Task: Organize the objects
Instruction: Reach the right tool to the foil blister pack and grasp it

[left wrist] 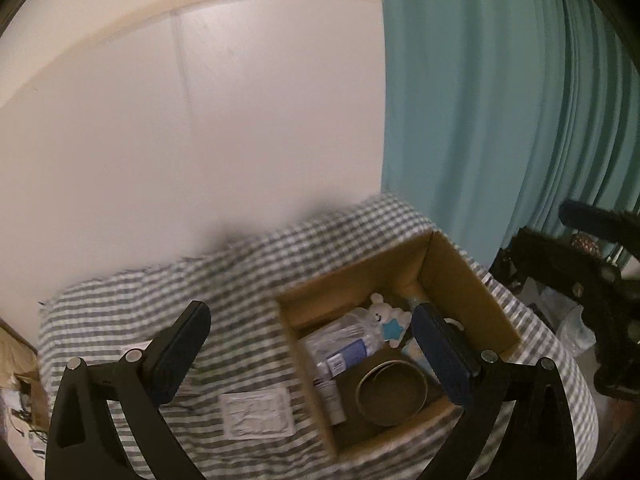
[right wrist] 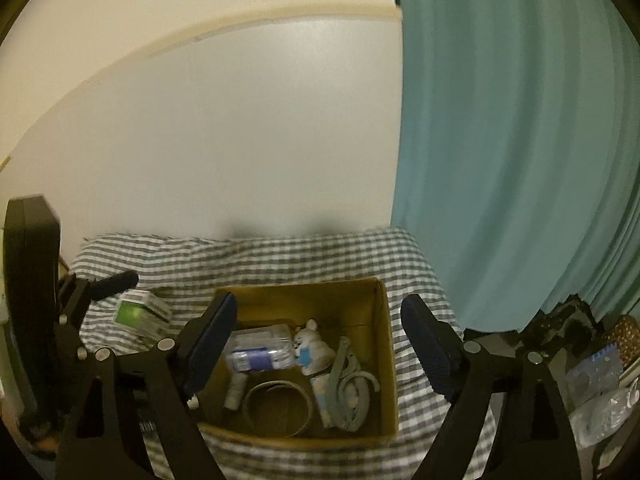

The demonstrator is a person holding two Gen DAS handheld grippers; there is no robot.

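An open cardboard box [right wrist: 382, 332] sits on a grey checked cloth [right wrist: 280, 258]. It holds a clear plastic pack with a blue label [right wrist: 260, 346], a white bear figure [right wrist: 316, 350], a tape ring [right wrist: 278, 408], a small white bottle [right wrist: 236, 390] and grey scissors [right wrist: 348, 380]. My right gripper [right wrist: 320, 344] is open and empty above the box. My left gripper [left wrist: 312, 352] is open and empty, over the box's left edge [left wrist: 296, 344]. A green and white carton [right wrist: 140, 312] lies left of the box. A flat white packet [left wrist: 256, 414] lies on the cloth.
A white wall [right wrist: 240, 140] stands behind the cloth and a teal curtain [right wrist: 500, 140] hangs at the right. Clutter and plastic bags [right wrist: 600, 392] lie at the far right. The other gripper's black frame [left wrist: 580, 280] shows at the right.
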